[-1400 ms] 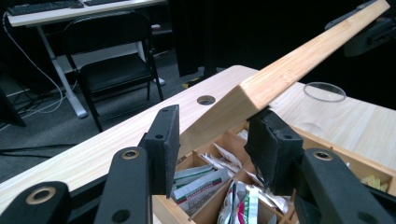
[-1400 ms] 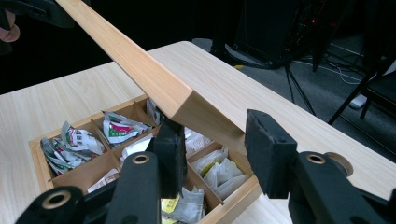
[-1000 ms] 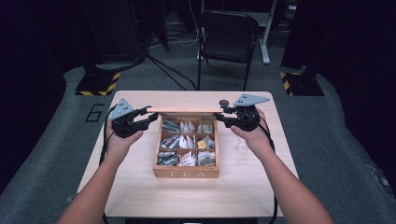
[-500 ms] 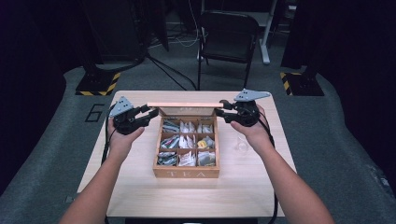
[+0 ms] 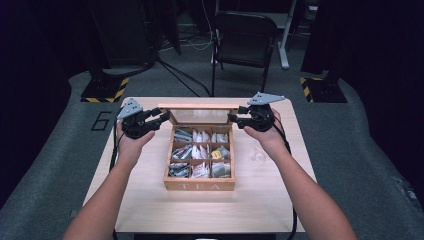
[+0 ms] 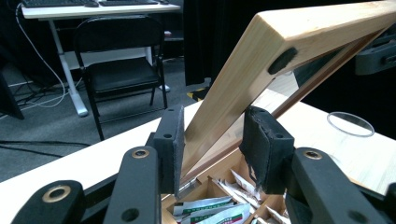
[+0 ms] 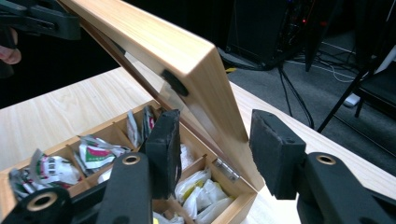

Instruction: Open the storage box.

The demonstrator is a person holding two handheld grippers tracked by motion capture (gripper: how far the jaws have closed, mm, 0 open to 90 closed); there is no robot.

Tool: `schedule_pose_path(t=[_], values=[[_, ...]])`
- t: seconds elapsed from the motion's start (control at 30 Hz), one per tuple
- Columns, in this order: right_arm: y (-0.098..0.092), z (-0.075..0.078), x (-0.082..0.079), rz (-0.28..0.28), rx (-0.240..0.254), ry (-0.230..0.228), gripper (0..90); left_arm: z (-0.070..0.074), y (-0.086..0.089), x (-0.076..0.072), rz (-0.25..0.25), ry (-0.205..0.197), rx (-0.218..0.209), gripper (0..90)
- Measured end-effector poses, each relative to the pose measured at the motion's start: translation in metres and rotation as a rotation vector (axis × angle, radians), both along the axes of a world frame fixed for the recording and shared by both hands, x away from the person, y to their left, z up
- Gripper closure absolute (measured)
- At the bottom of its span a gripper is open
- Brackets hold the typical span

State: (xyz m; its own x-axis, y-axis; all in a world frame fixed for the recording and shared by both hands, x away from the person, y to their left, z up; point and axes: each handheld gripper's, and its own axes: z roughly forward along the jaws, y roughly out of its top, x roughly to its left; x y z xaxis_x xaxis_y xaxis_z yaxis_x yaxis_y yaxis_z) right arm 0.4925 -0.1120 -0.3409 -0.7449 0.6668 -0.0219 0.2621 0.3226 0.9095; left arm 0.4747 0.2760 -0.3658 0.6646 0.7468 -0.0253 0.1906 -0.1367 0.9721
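Note:
A wooden tea box sits mid-table, its compartments full of tea bags. Its glass-paned lid stands raised and tilted back. My left gripper is at the lid's left end. In the left gripper view the left gripper is shut on the lid's side rail. My right gripper is at the right end. Its jaws have just been opening. In the right gripper view the lid's corner passes between the right gripper's pads, with a gap at the right pad.
A clear round glass object lies on the light wooden table right of the box, under my right wrist. A black folding chair stands beyond the far edge. Dark floor surrounds the table.
The lid's top edge has swung up and farther back. Both grippers stayed at its two ends, moving slightly with it.

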Motion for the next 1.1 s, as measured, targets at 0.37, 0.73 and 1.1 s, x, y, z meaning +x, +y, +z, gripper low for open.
schedule_pose_path(t=[0.37,0.73,1.1], values=[[0.002,-0.006,0.01,-0.023,-0.005,0.001,55.7,0.004,0.0,0.008,0.002,0.014,-0.005,60.1],[0.001,-0.013,0.021,-0.032,-0.002,0.008,58.0,0.003,0.001,0.015,0.006,0.025,-0.043,60.2],[0.002,-0.019,0.029,-0.035,0.013,0.013,60.7,0.004,0.002,0.019,-0.001,0.032,-0.045,59.9]])
